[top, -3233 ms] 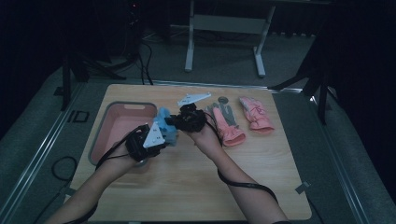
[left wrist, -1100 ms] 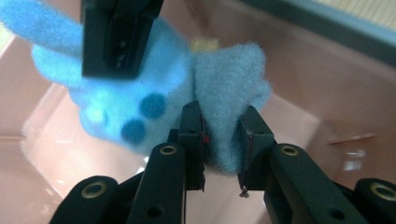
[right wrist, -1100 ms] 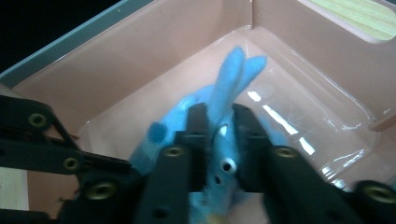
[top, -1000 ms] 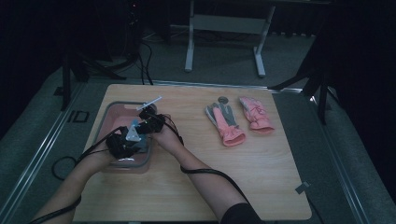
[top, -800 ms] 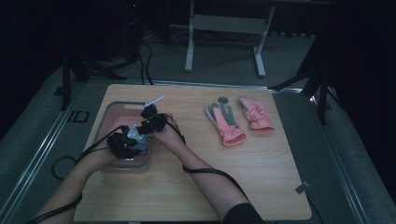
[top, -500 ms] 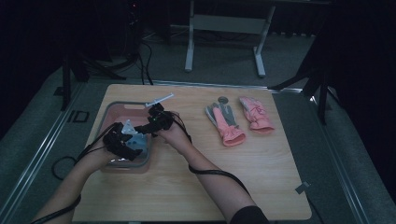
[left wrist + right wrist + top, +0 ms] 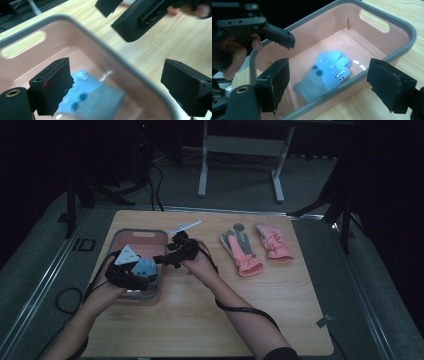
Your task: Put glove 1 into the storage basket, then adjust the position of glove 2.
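Observation:
A blue knitted glove [image 7: 145, 266] with a toothy face lies flat on the floor of the pink bin [image 7: 141, 233] at the table's left. My left gripper [image 7: 146, 276] hovers over the bin's near end; its jaws have just been opening and stand wide, nothing between them. In the left gripper view the glove [image 7: 93, 98] lies below the gripper [image 7: 117, 80]. My right gripper [image 7: 158, 259] is at the bin's right rim, pointing in. Its jaws have also just been opening and are empty. The right gripper view looks past that gripper [image 7: 332, 73] down at the glove [image 7: 325, 71].
Two pink gloves [image 7: 240, 252] [image 7: 274, 243] lie side by side on the wooden table [image 7: 280, 305], right of the middle. The bin's grey rim [image 7: 387, 58] runs between my right gripper and the glove. Cables trail from both grippers toward the near edge.
Both grippers carried the blue glove left from the table's middle to the bin. Both have let go, the glove lies in the bin, and the right gripper has drawn back right and up.

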Demonstrator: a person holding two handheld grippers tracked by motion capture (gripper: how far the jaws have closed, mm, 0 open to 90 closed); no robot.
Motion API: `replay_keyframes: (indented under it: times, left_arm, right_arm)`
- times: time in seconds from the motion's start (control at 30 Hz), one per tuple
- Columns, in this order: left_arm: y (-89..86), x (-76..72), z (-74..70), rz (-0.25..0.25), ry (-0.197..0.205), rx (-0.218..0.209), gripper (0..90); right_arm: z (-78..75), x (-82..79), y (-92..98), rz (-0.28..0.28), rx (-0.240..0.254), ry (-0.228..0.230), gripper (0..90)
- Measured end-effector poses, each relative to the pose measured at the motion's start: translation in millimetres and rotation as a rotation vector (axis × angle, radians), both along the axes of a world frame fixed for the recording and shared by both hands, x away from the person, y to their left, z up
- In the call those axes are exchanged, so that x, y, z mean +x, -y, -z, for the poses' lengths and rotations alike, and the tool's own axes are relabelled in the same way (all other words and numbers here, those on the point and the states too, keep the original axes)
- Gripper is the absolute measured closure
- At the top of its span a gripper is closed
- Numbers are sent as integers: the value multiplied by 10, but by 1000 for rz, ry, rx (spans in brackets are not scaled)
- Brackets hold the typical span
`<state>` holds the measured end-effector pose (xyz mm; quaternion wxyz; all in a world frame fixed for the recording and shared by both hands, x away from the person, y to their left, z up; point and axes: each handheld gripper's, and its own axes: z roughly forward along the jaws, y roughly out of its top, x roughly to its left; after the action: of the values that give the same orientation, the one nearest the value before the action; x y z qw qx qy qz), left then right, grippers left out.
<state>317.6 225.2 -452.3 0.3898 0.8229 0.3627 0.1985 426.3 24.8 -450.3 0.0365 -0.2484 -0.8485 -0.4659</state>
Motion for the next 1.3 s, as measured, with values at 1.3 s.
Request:
replay_keyframes:
  times: [1.3]
  left_arm:
    - [1378, -540, 460, 269, 0, -213, 101]
  right_arm:
    - [35, -83, 2114, 219, -31, 133, 299]
